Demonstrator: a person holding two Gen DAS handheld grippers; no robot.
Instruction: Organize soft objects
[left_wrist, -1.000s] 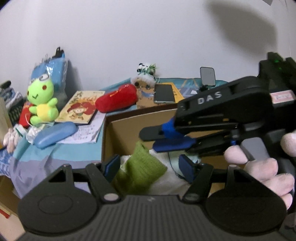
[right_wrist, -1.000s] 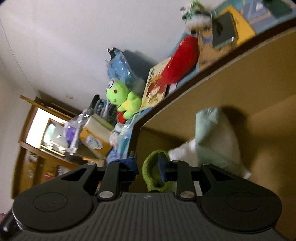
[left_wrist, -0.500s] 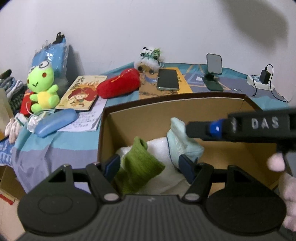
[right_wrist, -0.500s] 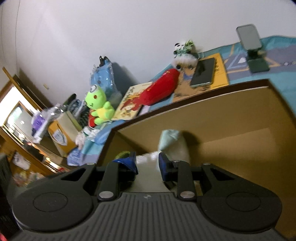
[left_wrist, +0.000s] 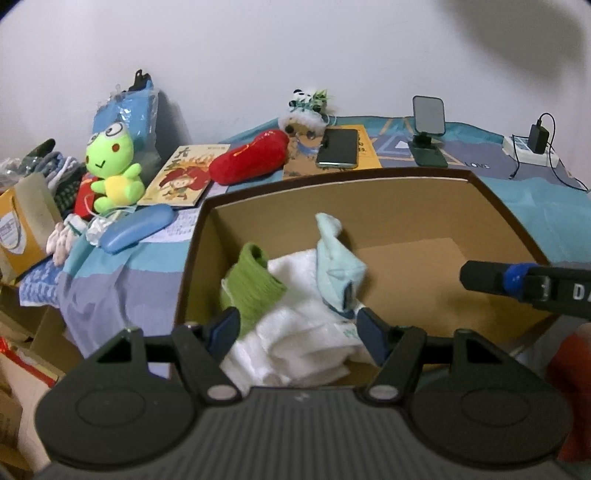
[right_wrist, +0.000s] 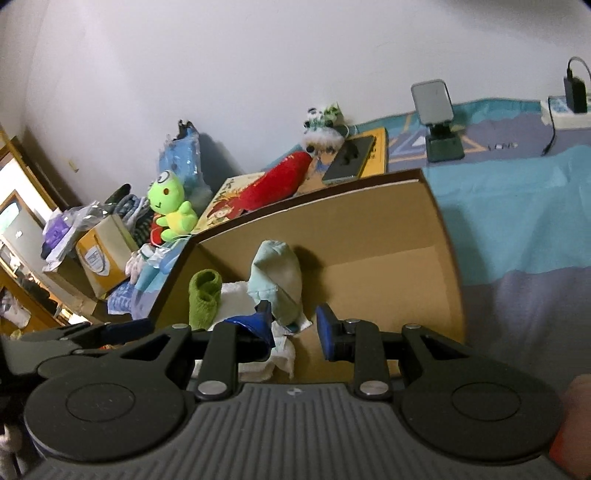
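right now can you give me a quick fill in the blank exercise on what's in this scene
1. The green sock lies inside the ____ box.
2. The phone rests on a ____ book.
3. The frog plush outside the box is mostly ____.
4. Both grippers' fingers hold ____.

Missing: cardboard; yellow; green; nothing

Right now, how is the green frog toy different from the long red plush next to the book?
The frog toy is bright green with a yellow belly and big eyes; the red plush is plain red with no face that shows. The frog toy sits upright, while the red plush lies flat on its side. The frog toy has arms and a round head; the red plush is one long, smooth shape. Both look soft, and both are outside the cardboard box.
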